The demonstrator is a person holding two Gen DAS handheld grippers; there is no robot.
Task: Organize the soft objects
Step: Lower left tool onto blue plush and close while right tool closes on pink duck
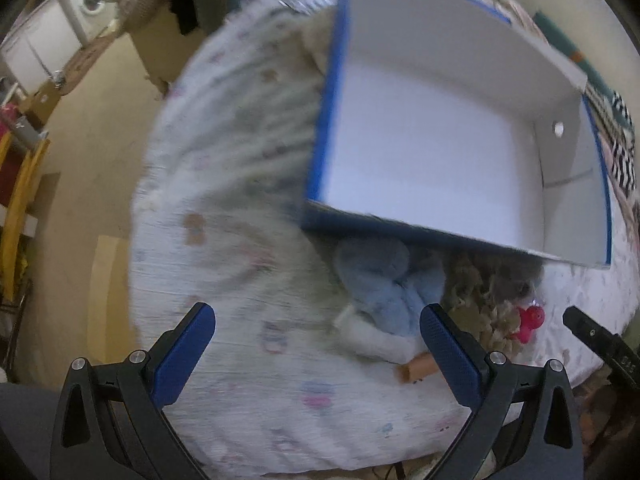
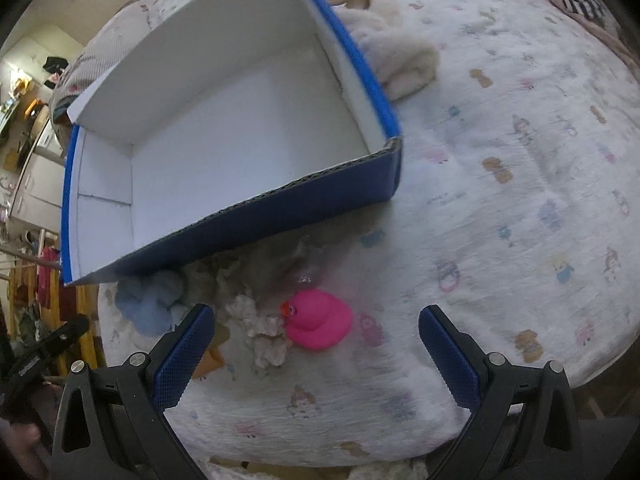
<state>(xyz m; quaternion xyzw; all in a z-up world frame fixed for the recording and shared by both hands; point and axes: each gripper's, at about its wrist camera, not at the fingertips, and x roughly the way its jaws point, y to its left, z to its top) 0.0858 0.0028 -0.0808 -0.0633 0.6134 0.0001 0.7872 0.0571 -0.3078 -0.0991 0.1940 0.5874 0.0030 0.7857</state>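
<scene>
Seen from the right wrist camera, the right hand-held gripper [image 2: 316, 336] has its blue-padded jaws spread wide with nothing between them, hovering over the near edge of a bed covered by a pale printed sheet [image 2: 520, 200]. Just beyond the jaw tips, at about 12 o'clock, a pink rubber duck [image 2: 320, 320] sits on the sheet, its beak toward 9 o'clock. Touching it on that side is a cream fluffy toy [image 2: 264, 328]; further toward 10 o'clock lies a light blue plush toy [image 2: 150, 304], close against the near wall of an open box [image 2: 256, 216] with blue outside and white inside. Nothing lies in the box. Beyond its far right corner, at about 1 o'clock, a cream fleece cloth [image 2: 396, 56] lies bunched on the sheet.

Seen from the left wrist camera, which is blurred, the left hand-held gripper [image 1: 318, 338] also stands wide open and empty above the sheet. The blue plush toy [image 1: 384, 280] lies just ahead of its right finger, with a small orange-brown piece [image 1: 416, 370] beside that finger; what it is cannot be told. The duck [image 1: 530, 322] is at 3 o'clock, the box [image 1: 440, 152] at 1 o'clock. Far off at 10 o'clock stands a washing machine [image 1: 90, 2].
</scene>
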